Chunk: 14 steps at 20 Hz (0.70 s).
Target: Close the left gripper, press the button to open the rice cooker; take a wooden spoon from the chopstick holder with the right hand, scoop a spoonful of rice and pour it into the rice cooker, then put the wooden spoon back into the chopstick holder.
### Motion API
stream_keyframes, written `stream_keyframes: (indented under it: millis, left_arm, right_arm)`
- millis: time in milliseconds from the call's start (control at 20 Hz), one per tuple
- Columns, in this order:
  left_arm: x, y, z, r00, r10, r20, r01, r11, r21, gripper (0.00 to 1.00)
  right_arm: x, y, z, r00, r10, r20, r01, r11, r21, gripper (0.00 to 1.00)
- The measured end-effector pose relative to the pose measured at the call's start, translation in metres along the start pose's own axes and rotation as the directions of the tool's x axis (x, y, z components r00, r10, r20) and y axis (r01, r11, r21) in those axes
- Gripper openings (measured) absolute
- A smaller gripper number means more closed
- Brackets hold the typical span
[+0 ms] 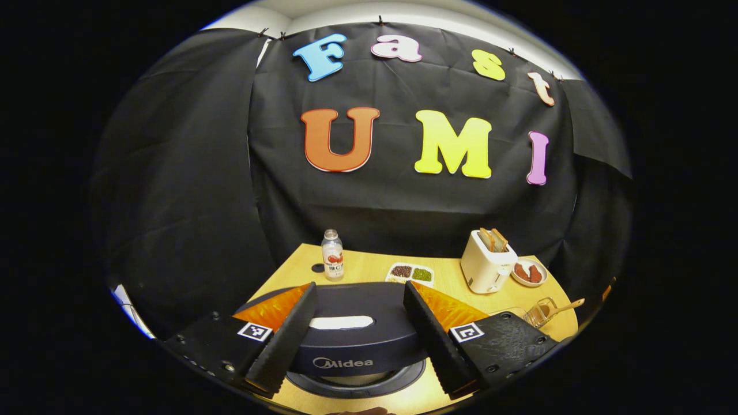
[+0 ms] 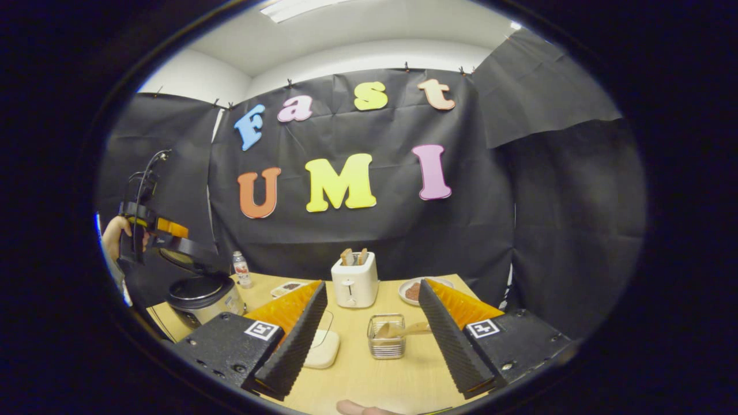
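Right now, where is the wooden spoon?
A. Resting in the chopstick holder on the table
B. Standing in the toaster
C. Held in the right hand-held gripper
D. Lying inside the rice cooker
A: in the right gripper view the wooden spoon lies in the chopstick holder on the table, ahead of the open right hand-held gripper, which holds nothing.

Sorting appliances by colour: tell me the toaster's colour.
The toaster is white or cream, with bread slices in its slots; the right gripper view shows it best.
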State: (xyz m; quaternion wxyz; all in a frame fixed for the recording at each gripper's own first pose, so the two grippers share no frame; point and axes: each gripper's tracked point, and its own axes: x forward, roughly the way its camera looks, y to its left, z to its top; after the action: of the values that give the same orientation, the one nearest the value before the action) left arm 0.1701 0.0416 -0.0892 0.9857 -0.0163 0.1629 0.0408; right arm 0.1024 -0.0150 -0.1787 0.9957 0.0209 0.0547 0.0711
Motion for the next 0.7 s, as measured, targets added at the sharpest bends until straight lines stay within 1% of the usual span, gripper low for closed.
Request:
stream_keyframes:
  millis: [50, 200, 300, 350, 500, 600, 650, 700]
  left_arm:
    - [-0.003, -0.002, -0.011, 1.000, -0.004, -0.017, 0.004, 1.000, -0.004, 0.97]
    - [-0.008, -0.003, -0.037, 1.000, -0.003, -0.020, 0.003, 1.000, -0.001, 0.97]
    - [-0.010, -0.005, -0.056, 0.999, 0.007, -0.031, -0.006, 1.000, 0.022, 0.98]
    - [-0.009, -0.007, -0.067, 0.999, 0.011, -0.050, -0.009, 0.999, 0.042, 0.98]
    - [-0.009, -0.006, -0.094, 0.995, 0.024, -0.102, -0.020, 0.999, 0.047, 0.98]
    - [-0.013, -0.006, -0.108, 0.993, 0.029, -0.115, -0.024, 0.999, 0.046, 0.98]
    - [-0.014, -0.006, -0.103, 0.997, 0.030, -0.074, -0.026, 0.998, 0.058, 0.98]
    - [-0.017, -0.007, -0.106, 0.997, 0.033, -0.068, -0.029, 0.997, 0.065, 0.99]
  right_arm:
    - [-0.003, 0.001, 0.000, 1.000, 0.000, -0.002, 0.000, 1.000, 0.003, 0.99]
    - [-0.011, 0.001, 0.001, 1.000, -0.006, 0.003, 0.006, 1.000, 0.004, 1.00]
    - [-0.015, 0.001, 0.003, 1.000, -0.009, 0.009, 0.009, 1.000, 0.003, 0.99]
    - [-0.016, 0.002, 0.004, 1.000, -0.008, 0.014, 0.008, 1.000, 0.003, 1.00]
    - [-0.017, 0.003, 0.001, 1.000, -0.016, 0.019, 0.016, 1.000, 0.003, 1.00]
    - [-0.014, 0.012, -0.001, 1.000, 0.013, 0.017, -0.013, 1.000, 0.002, 0.99]
    - [-0.013, 0.018, -0.002, 0.999, 0.032, 0.016, -0.032, 0.999, 0.000, 1.00]
    - [-0.010, 0.020, -0.003, 0.999, 0.044, 0.015, -0.044, 0.999, -0.001, 1.00]
